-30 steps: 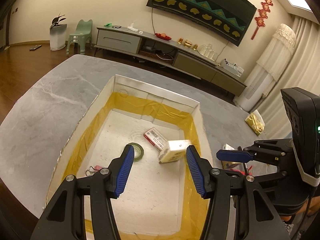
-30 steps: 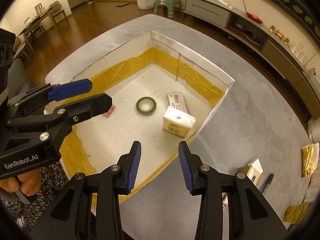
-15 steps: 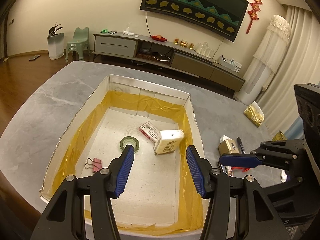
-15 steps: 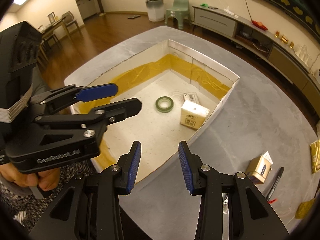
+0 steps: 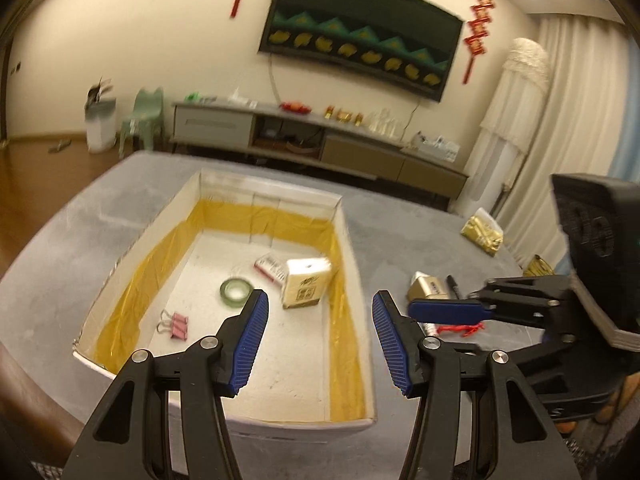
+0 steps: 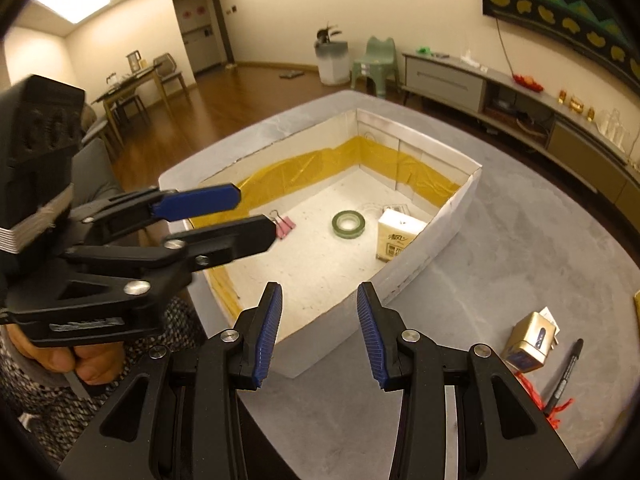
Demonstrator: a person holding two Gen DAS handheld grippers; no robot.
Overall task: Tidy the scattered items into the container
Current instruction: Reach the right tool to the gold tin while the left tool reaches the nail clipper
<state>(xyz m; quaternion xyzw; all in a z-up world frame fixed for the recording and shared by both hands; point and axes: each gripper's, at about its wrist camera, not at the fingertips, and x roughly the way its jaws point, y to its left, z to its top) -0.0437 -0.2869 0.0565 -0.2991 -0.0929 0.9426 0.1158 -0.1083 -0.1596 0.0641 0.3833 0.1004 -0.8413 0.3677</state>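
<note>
While the green tape roll (image 6: pixel 347 223) and tissue pack (image 6: pixel 397 239) are lying inside the white yellow-lined box (image 6: pixel 424 268), you are holding both the left gripper (image 5: pixel 320 336) and right gripper (image 6: pixel 319 330) released and empty, next needing to reach the small gold carton (image 6: pixel 529 343) on the grey table (image 6: pixel 500 248).

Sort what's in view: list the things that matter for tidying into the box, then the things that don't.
Job: white cardboard box with yellow tape lining; small gold carton, black marker pen, red tassel cord, gold foil packet.

Bystanders: pale green plastic chair, grey TV cabinet.
</note>
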